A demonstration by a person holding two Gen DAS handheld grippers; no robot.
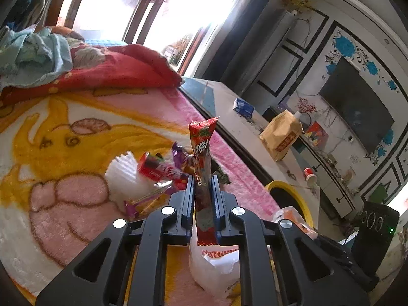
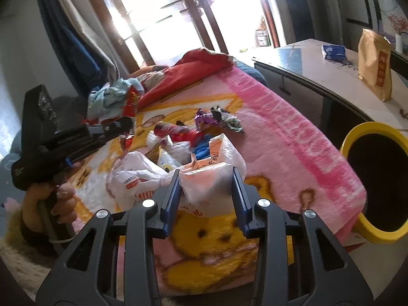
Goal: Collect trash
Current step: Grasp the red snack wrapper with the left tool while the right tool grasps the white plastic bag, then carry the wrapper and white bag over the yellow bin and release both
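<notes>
Jaws of the left gripper (image 1: 202,182) pinch a long red wrapper (image 1: 202,148) upright above the bed (image 1: 63,132); right gripper (image 2: 206,178) jaws clamp a white plastic bag (image 2: 204,178). More wrappers (image 2: 219,121) lie beyond — yellow-rimmed bin (image 2: 367,127) beside the bed, table (image 2: 331,76) behind it.

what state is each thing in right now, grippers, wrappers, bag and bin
left gripper: shut on the long red snack wrapper, which stands upright
right gripper: shut on the crumpled white plastic bag
loose pile of coloured wrappers: lying on the pink cartoon blanket
yellow-rimmed bin: open beside the bed
</notes>
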